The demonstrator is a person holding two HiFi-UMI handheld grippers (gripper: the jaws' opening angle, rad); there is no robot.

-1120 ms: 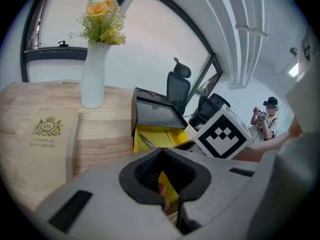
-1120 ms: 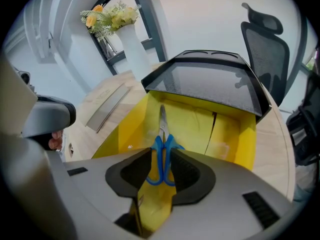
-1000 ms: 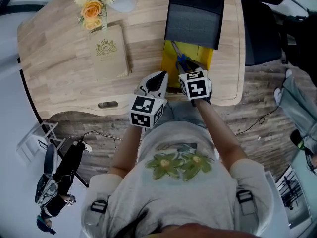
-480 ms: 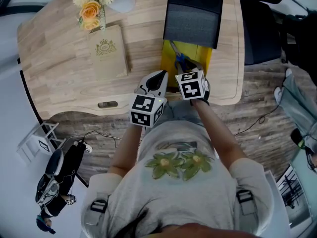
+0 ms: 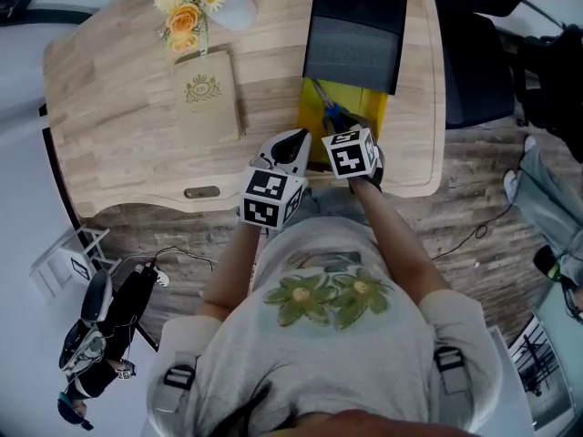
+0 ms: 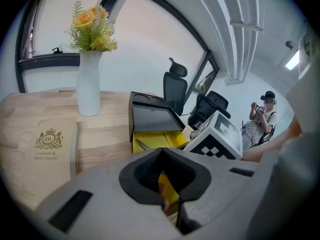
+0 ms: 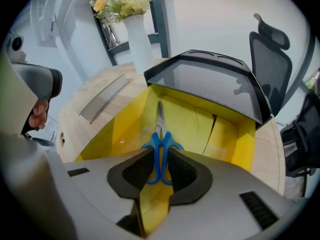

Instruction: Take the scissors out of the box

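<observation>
Blue-handled scissors (image 7: 160, 149) lie in an open yellow box (image 7: 120, 129) with the blades pointing away from me. In the head view the scissors (image 5: 330, 109) show just beyond my right gripper (image 5: 343, 133). My right gripper (image 7: 160, 157) points steeply down into the box. Its jaws are closing, and both pads touch the blue handles between them. My left gripper (image 5: 291, 146) sits at the box's near left corner (image 5: 308, 130). In the left gripper view, a strip of yellow box wall (image 6: 170, 186) fills the narrow gap between the jaws of my left gripper (image 6: 167, 184).
The box's black lid (image 5: 355, 35) stands open at the far side. A tan book (image 5: 208, 106) and a white vase of flowers (image 5: 228, 3) are on the wooden table (image 5: 118, 80) to the left. A black office chair (image 5: 474, 71) stands to the right of the table.
Both grippers stay at the box's near end. The right gripper's marker cube has tilted slightly towards the box. The head view has shifted a little.
</observation>
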